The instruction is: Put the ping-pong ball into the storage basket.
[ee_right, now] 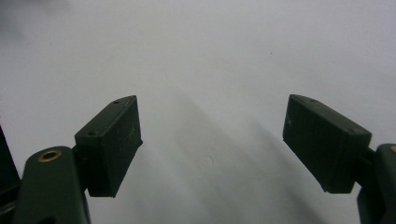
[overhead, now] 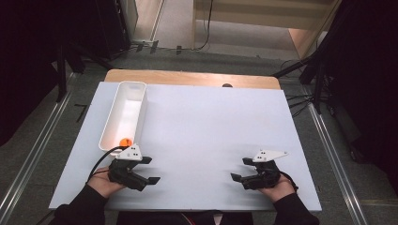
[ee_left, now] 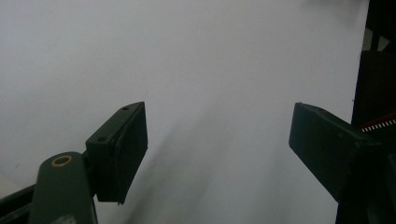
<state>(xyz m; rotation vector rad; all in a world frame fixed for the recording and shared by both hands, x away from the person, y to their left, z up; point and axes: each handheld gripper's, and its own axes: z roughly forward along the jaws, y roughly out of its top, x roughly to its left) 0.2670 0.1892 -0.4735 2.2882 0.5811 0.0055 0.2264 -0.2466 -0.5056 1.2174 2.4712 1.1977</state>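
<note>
Here, nearest the person, the left gripper (overhead: 149, 170) and the right gripper (overhead: 239, 168) rest low over the white bench (overhead: 202, 136), each with its jaws spread wide and nothing between them; both gripper views show bare bench between the pads. Just beyond the left gripper, an orange ball (overhead: 125, 142) lies in the near end of the long white bin (overhead: 112, 115), which runs away along the bench's left side. Judging by this, the ball is already delivered and no other loose item lies on the bench, so little seems left to do.
</note>
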